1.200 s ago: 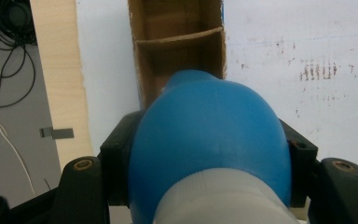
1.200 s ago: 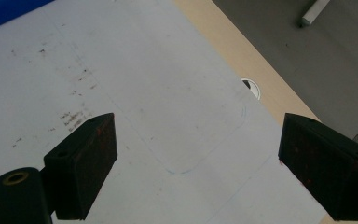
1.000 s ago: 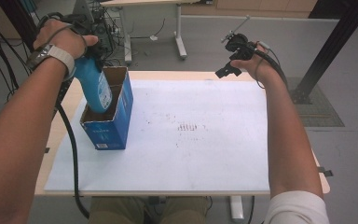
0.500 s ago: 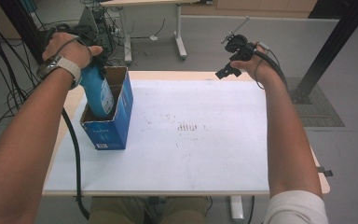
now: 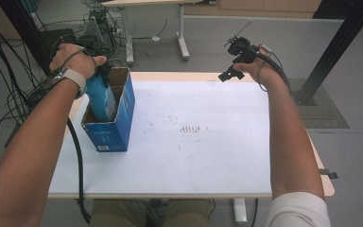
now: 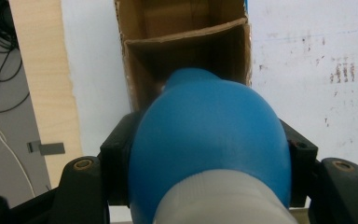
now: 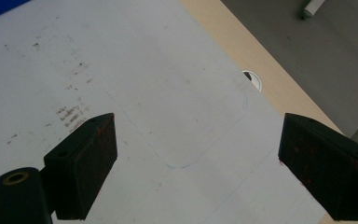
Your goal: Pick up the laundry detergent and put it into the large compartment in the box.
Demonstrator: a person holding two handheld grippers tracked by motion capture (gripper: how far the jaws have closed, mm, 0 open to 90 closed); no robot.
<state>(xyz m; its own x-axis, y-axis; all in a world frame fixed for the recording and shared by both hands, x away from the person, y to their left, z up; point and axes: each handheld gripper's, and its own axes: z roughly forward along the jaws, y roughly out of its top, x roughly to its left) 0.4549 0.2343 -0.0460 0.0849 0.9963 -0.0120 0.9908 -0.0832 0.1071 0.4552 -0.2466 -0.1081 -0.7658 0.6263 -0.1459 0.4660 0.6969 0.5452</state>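
At the left of the high view, the left hand-held gripper [image 5: 96, 78] is mostly hidden under the person's hand, clenched around a blue bottle [image 5: 100, 99] whose lower part is sunk out of sight inside the open blue cardboard box [image 5: 112, 134] on the tabletop [image 5: 194, 161]. In the left gripper view the bottle [image 6: 209, 144] bulges across the centre of the frame and covers most of both jaws; its white end is cut off at the bottom edge. In the upper right of the high view, the right hand-held gripper [image 5: 231, 59] hangs over the tabletop's far edge, jaws spread wide and grasping nothing.
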